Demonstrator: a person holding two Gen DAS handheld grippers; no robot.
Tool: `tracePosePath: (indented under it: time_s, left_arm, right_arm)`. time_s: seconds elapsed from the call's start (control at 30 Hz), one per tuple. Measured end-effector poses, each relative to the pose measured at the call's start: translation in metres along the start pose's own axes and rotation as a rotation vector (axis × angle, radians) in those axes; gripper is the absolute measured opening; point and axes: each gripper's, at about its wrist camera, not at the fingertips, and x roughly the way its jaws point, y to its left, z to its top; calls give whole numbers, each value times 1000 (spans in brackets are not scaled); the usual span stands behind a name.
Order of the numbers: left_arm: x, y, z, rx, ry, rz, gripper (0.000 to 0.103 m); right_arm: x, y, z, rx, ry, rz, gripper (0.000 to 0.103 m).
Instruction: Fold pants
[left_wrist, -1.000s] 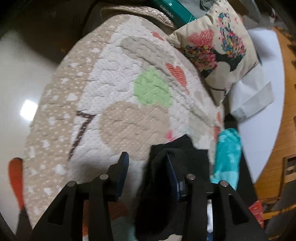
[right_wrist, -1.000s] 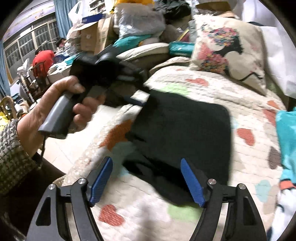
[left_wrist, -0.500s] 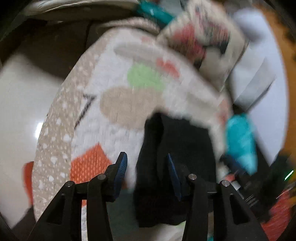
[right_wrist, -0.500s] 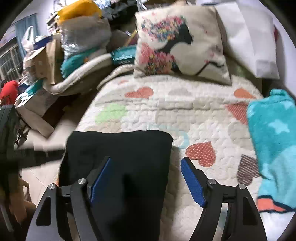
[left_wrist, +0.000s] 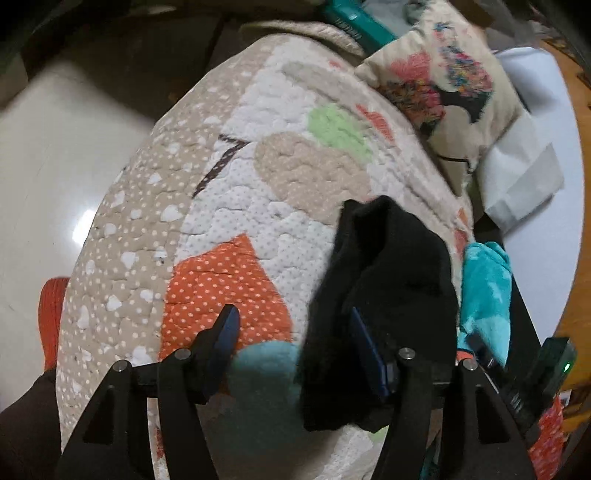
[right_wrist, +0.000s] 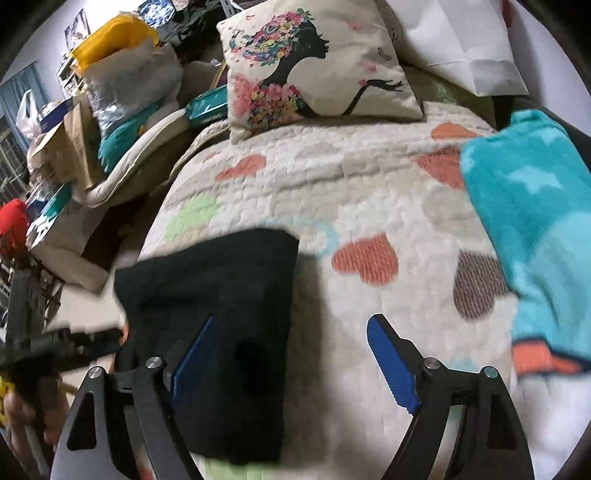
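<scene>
The left gripper was seen with its jaws opening; the black pants lay against the inner side of its right finger but were not pinched, apparently being released. The pants, folded into a compact block, were laid on the quilt, near its left edge. The right gripper was opening wide over the pants' right edge, gripping nothing, presumably so the fold could settle flat.

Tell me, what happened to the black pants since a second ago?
The black pants were hanging in the air from the left tool; now they lie folded on the heart quilt. Both tools' jaws are opening, the right tool holding nothing. The pillow and teal blanket stayed put.
</scene>
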Motion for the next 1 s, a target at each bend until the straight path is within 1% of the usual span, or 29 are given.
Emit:
tracePosePath:
  time_s: [0.07, 0.13, 0.2, 0.27, 0.3, 0.4, 0.47, 0.57, 0.67, 0.77, 0.9, 1.0]
  left_arm:
    - [3, -8, -9, 52, 0, 20, 61]
    - [8, -12, -23, 96, 5, 63, 62]
    - [3, -10, -32, 103, -19, 56, 62]
    - [-3, -5, -38, 102, -29, 45, 62]
    - [-8, -1, -43, 93, -37, 35, 62]
    - [-19, 13, -55, 53, -46, 21, 62]
    - [-23, 16, -62, 38, -57, 30, 62]
    - [-32, 12, -71, 65, -98, 99, 62]
    - [-42, 0, -83, 129, -148, 181, 62]
    - [-50, -7, -96, 173, -188, 243, 62]
    - [-57, -20, -113, 237, -240, 330, 62]
    - [-64, -30, -124, 275, -290, 367, 62]
  right_arm:
    - [-1, 2, -22, -17, 53, 4, 87]
    - [1, 0, -39, -11, 76, -14, 87]
    - [-1, -11, -49, 53, 90, -4, 88]
    - [-8, -26, -54, 148, 95, 3, 88]
    - [-11, -30, -55, 172, 94, -2, 88]
    - [-29, -45, -58, 212, 47, -21, 88]
    - [-39, -49, -60, 223, 21, -33, 88]
    - [-48, -43, -64, 218, 6, -1, 88]
    - [-54, -26, -71, 158, 2, 10, 88]
    - [-55, -7, -83, 79, 11, -18, 88]
    - [-55, 10, -97, 14, 21, -53, 88]
    - [-58, 17, -104, -15, 5, -74, 88]
